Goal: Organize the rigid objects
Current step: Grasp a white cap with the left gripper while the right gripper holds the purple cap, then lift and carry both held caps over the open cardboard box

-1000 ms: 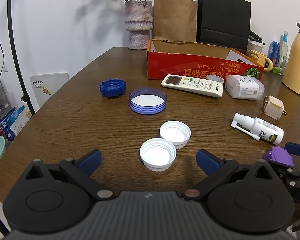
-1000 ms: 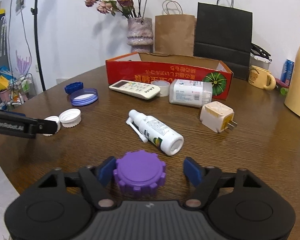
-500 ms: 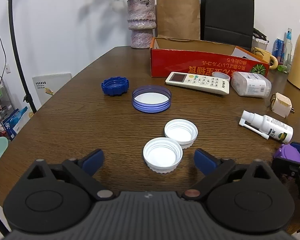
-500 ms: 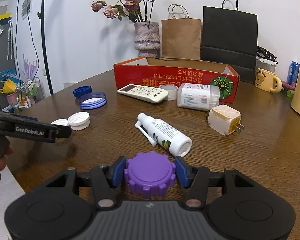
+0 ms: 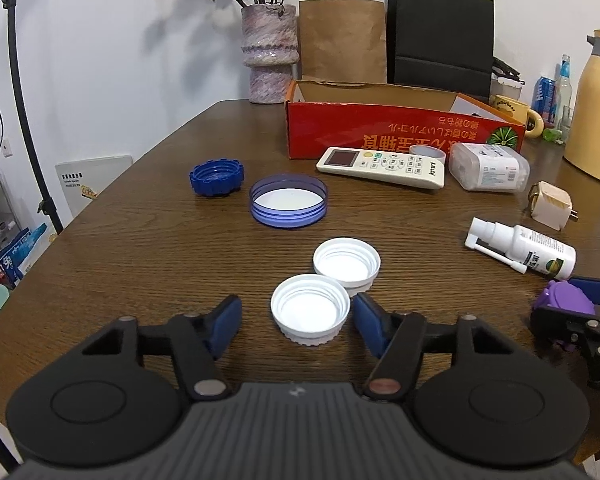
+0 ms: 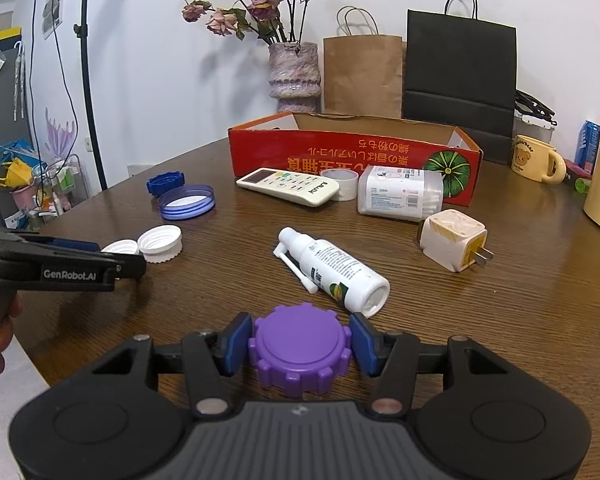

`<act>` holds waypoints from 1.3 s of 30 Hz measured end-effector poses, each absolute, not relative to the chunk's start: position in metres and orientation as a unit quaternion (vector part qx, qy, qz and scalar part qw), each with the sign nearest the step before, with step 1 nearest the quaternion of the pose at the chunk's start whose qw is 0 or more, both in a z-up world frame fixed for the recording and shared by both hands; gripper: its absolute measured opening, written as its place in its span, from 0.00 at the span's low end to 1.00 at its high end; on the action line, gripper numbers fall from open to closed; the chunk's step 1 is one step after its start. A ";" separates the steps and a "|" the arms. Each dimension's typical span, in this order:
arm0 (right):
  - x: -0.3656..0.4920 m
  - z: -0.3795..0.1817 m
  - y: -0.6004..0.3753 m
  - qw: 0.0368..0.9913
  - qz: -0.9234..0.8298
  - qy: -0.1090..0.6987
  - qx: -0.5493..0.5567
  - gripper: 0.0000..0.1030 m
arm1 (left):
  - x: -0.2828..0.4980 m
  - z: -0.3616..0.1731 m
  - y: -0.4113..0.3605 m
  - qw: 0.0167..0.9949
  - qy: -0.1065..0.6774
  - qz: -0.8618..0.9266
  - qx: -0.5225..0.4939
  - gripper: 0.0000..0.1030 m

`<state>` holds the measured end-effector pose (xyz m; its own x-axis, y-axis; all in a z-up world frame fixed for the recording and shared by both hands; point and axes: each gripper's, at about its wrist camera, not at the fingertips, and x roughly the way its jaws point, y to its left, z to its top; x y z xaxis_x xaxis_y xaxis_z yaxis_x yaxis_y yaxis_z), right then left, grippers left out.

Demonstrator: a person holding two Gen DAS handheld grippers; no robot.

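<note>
Caps lie scattered on the wooden table (image 5: 100, 264), likely waiting to be sorted toward the red box (image 5: 400, 136). The left gripper (image 5: 296, 320) is closing around the nearer white cap (image 5: 310, 308), which sits open side up between the jaws; the right pad looks almost against it, the left one apart. The right gripper (image 6: 298, 344) is clamped on a purple cap (image 6: 300, 346), squeezing its ridged sides. A second white cap (image 5: 347, 264) touches the first, so the closing jaw may nudge it.
</note>
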<state>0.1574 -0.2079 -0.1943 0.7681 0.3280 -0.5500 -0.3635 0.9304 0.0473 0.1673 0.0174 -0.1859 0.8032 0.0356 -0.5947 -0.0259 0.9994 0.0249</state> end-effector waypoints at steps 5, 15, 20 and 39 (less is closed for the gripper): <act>0.158 -0.194 -0.208 0.940 0.184 0.287 -0.030 0.51 | 0.165 -0.185 0.014 0.952 0.307 0.007 0.015 0.40; 0.156 -0.187 -0.207 0.944 0.181 0.277 -0.018 0.51 | 0.158 -0.176 0.011 0.957 0.290 0.001 0.023 0.40; 0.156 -0.176 -0.208 0.947 0.180 0.266 -0.015 0.51 | 0.158 -0.167 0.010 0.960 0.280 -0.005 0.024 0.40; 0.188 -0.132 -0.208 0.959 0.173 0.222 -0.014 0.51 | 0.191 -0.131 0.003 0.967 0.254 -0.021 0.012 0.41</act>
